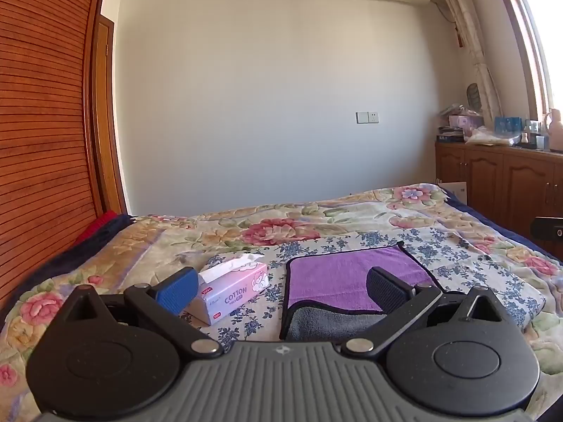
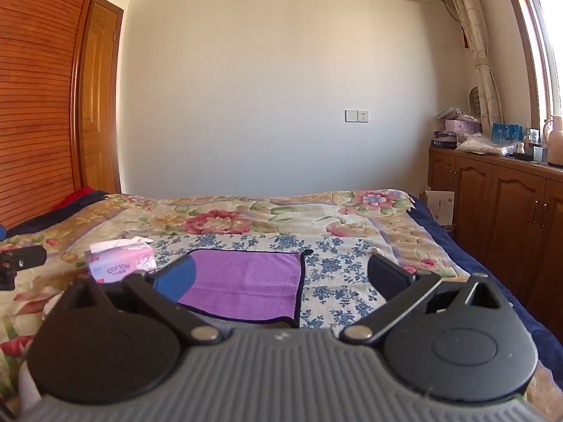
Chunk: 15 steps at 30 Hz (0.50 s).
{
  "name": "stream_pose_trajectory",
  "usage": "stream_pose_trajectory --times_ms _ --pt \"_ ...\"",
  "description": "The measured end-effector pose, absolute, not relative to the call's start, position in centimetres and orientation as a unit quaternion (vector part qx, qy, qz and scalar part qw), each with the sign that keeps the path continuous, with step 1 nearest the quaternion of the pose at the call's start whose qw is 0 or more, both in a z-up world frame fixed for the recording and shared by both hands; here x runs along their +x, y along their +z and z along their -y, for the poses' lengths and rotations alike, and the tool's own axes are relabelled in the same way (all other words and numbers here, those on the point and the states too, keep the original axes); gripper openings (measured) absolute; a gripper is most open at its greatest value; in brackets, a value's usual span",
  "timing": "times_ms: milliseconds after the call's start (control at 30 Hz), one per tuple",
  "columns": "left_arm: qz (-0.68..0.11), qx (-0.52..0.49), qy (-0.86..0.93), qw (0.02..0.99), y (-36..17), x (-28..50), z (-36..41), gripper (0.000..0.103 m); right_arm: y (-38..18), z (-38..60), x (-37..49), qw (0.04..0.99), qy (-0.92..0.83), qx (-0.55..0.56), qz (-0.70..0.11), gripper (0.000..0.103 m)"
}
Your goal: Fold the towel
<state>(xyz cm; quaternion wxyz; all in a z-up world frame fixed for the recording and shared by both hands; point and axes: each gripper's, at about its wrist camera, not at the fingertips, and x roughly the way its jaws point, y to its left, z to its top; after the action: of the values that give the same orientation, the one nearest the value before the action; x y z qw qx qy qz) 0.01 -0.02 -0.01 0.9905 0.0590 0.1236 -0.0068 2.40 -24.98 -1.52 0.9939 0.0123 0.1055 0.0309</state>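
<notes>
Left wrist view: the left tool (image 1: 281,290) gapes wide above the bed (image 1: 352,211), holding nothing; the purple towel (image 1: 345,277) lies flat, beside a tissue box (image 1: 234,290).

Right wrist view: the right tool (image 2: 281,277) is likewise spread wide and unladen, the towel (image 2: 246,281) lying ahead on the bed (image 2: 281,211).

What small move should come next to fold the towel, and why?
Probably lower the left tool to the towel's near-left corner, where the grey underside is turned up. Both tools are open and hold nothing; the right tool also hangs above the towel, which lies on the bed beside the tissue box.
</notes>
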Motion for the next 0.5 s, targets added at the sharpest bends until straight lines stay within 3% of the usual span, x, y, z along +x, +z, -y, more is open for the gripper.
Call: stream_pose_trajectory --times_ms 500 --pt "-0.122 0.055 -0.006 0.991 0.02 0.02 0.00 0.103 -1.60 24.97 2.43 0.994 0.030 0.011 -0.107 0.103"
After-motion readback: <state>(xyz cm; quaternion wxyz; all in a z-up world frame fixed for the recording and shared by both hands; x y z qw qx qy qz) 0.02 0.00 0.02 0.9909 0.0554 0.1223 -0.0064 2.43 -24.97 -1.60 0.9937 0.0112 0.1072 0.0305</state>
